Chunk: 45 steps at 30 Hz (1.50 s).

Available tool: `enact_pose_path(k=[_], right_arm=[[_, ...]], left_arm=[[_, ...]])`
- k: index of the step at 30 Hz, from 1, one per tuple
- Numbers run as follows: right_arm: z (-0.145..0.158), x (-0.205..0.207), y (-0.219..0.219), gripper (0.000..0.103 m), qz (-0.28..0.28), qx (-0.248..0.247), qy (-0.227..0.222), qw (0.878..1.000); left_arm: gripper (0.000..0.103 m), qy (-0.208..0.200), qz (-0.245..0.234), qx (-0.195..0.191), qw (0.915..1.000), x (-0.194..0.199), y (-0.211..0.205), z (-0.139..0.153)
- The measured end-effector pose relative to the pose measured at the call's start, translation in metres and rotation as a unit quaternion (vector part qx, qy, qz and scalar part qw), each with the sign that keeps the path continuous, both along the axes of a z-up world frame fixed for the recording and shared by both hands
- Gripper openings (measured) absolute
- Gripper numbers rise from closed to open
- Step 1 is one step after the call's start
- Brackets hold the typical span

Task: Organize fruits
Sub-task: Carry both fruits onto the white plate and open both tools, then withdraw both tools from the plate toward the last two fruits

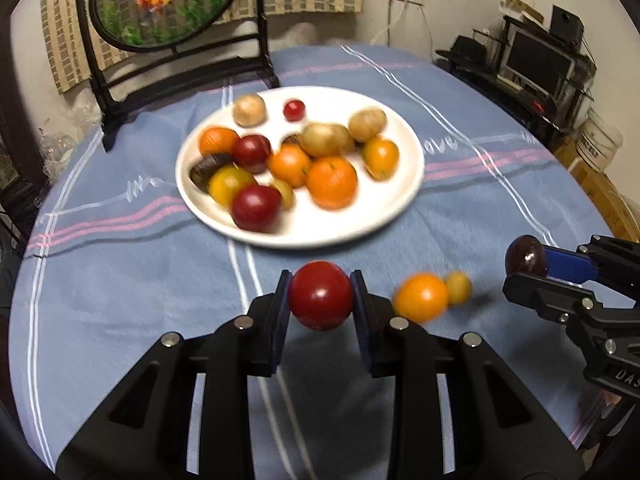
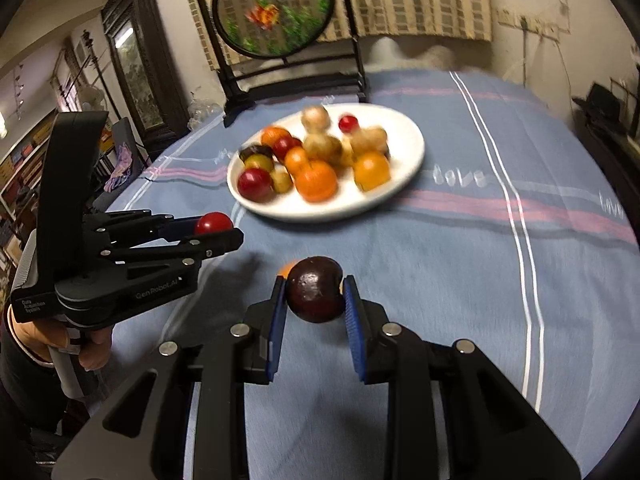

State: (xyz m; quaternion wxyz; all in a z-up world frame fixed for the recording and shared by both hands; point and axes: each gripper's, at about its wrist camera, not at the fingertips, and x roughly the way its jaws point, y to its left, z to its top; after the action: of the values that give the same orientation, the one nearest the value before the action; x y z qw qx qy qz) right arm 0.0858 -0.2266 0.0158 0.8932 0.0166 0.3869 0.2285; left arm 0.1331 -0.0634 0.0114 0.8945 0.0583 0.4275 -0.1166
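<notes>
Nearest the left wrist camera, the left tongs [image 1: 321,295] are clamped on a round, glossy dark red fruit [image 1: 321,295], one dark blue pad pressed to each side, the fruit held clear above the blue striped tablecloth [image 1: 120,280] of the worktop. Seen from the right wrist view, the black body of the left tongs [image 2: 218,229] reads "GenRobot.AI" on its side and "Data Acquisition System" on the rear block; a hand [image 2: 86,344] wraps the grey handle beneath, and the tool points rightward and slightly downward.

The right tongs [image 2: 315,290] are clamped on a round dark purple fruit [image 2: 315,290] between ribbed blue pads, also held above the cloth. In the left wrist view the letters "DAS" show on the body of the right tongs [image 1: 528,264], which reach in from the right.

White writing on the cloth reads "love" to the right of the white round plate [image 1: 400,200]. The plate sits farther back, holding blurred orange, red, tan and dark fruits. An orange fruit [image 1: 420,298] and a small yellow fruit [image 1: 458,287] lie touching on the cloth between both tongs.
</notes>
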Motion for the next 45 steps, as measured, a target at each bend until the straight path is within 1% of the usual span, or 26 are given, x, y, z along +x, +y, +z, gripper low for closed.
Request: enact_pose_path(k=[4,7,9,14,17,23,25,26,27,29,31,32,35,38,40,43,45], right_arm=[[0.021,0.031,0.013,0.028,0.011,0.007,-0.019,1.0],[0.031,0.065,0.02,0.028,0.002,0.02,-0.023,1.0],[0.033,0.088,0.027,0.028,-0.012,0.012,-0.031,0.999],[0.024,0.133,0.043,0.028,-0.027,0.0,-0.025,0.999],[0.012,0.158,0.052,0.028,-0.036,-0.011,-0.01,0.999],[-0.005,0.187,0.051,0.029,-0.054,-0.002,0.024,0.998],[-0.01,0.191,0.048,0.029,-0.055,0.008,0.037,0.998],[-0.012,0.193,0.045,0.029,-0.059,0.017,0.046,0.997],[-0.013,0.192,0.042,0.029,-0.063,0.027,0.046,0.997],[-0.012,0.189,0.036,0.032,-0.072,0.041,0.044,0.996],[-0.007,0.183,0.031,0.032,-0.077,0.043,0.037,0.995],[-0.005,0.18,0.029,0.032,-0.075,0.047,0.034,0.996],[0.003,0.168,0.022,0.032,-0.075,0.058,0.025,0.995],[0.007,0.154,0.016,0.032,-0.071,0.066,0.022,0.995],[0.008,0.14,0.01,0.032,-0.069,0.068,0.023,0.995],[0.006,0.119,-0.002,0.032,-0.073,0.072,0.028,0.994],[0.002,0.105,-0.011,0.032,-0.083,0.068,0.038,0.993]], left_arm=[[0.03,-0.02,0.007,-0.013,0.9997,0.023,0.007,0.019],[0.03,-0.037,0.022,-0.02,0.9989,0.048,0.011,0.027],[0.03,-0.037,0.036,-0.023,0.9984,0.068,0.014,0.027],[0.03,-0.019,0.058,-0.015,0.998,0.105,0.017,0.015],[0.03,-0.008,0.068,-0.017,0.9975,0.12,0.021,0.008],[0.03,0.006,0.079,-0.024,0.9966,0.137,0.024,-0.003],[0.034,0.004,0.083,-0.027,0.9962,0.14,0.024,-0.005],[0.045,0.0,0.087,-0.028,0.9958,0.141,0.024,-0.005],[0.052,-0.007,0.091,-0.028,0.9955,0.14,0.025,-0.003],[0.063,-0.019,0.097,-0.022,0.9948,0.137,0.025,0.001],[0.065,-0.029,0.096,-0.021,0.9948,0.132,0.026,0.006],[0.069,-0.031,0.097,-0.022,0.9946,0.129,0.026,0.008],[0.071,-0.034,0.098,-0.028,0.9942,0.12,0.028,0.013],[0.077,-0.039,0.098,-0.025,0.9941,0.104,0.029,0.017],[0.079,-0.042,0.097,-0.021,0.9942,0.094,0.029,0.018],[0.085,-0.041,0.096,-0.016,0.9944,0.073,0.028,0.019],[0.088,-0.043,0.093,-0.012,0.9947,0.056,0.026,0.018]])
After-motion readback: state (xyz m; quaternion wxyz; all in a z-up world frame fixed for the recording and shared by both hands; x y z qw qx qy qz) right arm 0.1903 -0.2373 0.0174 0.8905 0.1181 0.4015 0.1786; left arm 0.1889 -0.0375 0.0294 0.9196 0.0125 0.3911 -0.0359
